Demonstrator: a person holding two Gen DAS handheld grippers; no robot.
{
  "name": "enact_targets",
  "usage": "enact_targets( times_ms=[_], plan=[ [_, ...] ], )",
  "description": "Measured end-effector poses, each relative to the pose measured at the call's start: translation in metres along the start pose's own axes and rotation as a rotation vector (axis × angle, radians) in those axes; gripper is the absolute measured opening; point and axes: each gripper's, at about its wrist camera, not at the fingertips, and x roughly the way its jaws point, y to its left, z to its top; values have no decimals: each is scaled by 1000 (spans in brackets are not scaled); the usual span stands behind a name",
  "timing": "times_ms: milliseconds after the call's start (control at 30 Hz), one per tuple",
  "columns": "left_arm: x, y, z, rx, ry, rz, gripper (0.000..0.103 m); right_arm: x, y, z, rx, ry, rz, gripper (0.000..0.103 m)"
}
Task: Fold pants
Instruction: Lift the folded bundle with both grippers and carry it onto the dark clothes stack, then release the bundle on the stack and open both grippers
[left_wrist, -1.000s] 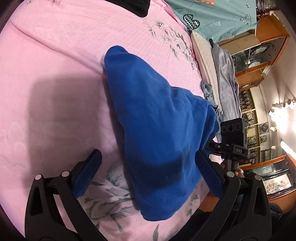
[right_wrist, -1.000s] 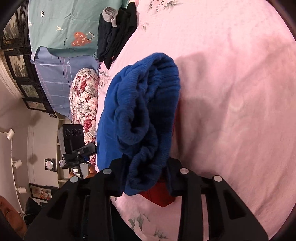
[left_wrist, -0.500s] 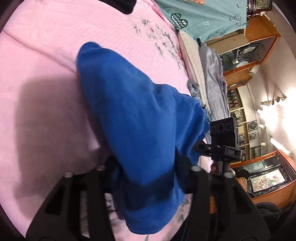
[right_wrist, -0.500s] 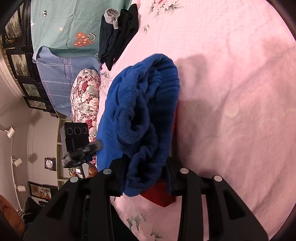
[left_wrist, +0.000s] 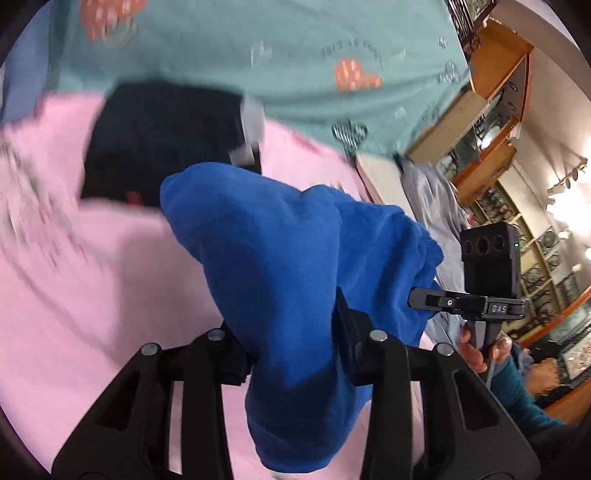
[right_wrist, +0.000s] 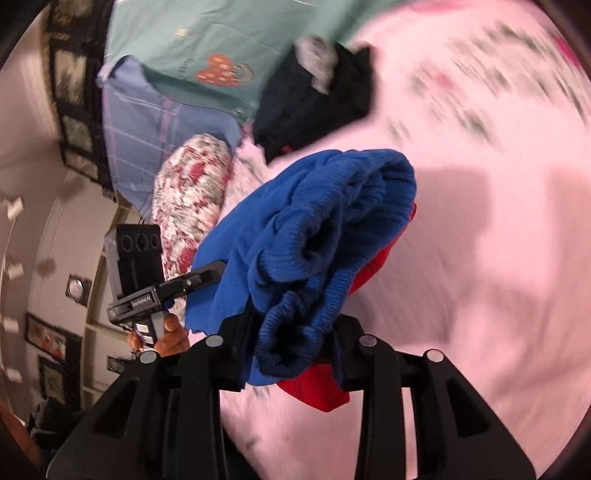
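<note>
Left tool (left_wrist: 291, 339) just closed on cloth, right tool (right_wrist: 291, 354) likewise clamped.

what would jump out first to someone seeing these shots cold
The bright blue pants fill the middle of both views, bunched and clamped at one end in the left gripper and at the ribbed waistband end in the right gripper, with a flash of red lining under the waistband. Behind them spreads the pink bedspread, with a dark pile of clothes at its far edge near a teal sheet.
</note>
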Motion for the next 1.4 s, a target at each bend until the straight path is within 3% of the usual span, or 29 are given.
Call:
enact_targets(
  times_ms=[167,267,367,467,500,533,600,700,833,967,1000,1100,1200,1233,1300,1400],
  plan=[
    [-4,33,117,114,-94,198,39,27,50,127,-161,-83,19,34],
    [27,68,168,133,-97,286,41,59,59,197,-201,-129,5,34],
    [73,115,196,119,-78,366,43,100,50,247,-177,-153,-33,34],
    [124,165,201,47,-50,489,67,152,26,286,-126,-151,-99,34],
    [134,177,195,29,-57,517,87,164,15,292,-102,-147,-117,34],
    [137,185,190,9,-89,521,101,183,3,297,-97,-140,-181,34],
    [136,201,179,-31,-167,469,101,205,-15,298,-69,-124,-254,36],
    [128,207,171,-55,-211,434,101,212,-26,298,-88,-129,-245,36],
    [107,189,171,-27,-223,498,101,212,-19,296,-129,-114,-264,42],
    [57,171,171,-51,-270,625,101,198,-1,306,-109,-107,-287,48],
    [44,170,172,-66,-285,671,101,193,10,309,-111,-126,-320,56],
    [-1,149,169,-90,-321,804,101,148,43,305,-176,-263,-405,65],
    [-29,110,153,-20,-360,846,101,100,85,292,-235,-357,-411,70],
    [-36,98,145,5,-358,850,101,86,99,283,-264,-382,-413,71],
    [-45,68,117,70,-335,873,101,63,129,255,-337,-424,-413,85],
    [-47,26,70,132,-356,892,101,39,156,195,-430,-504,-393,93]
  ],
)
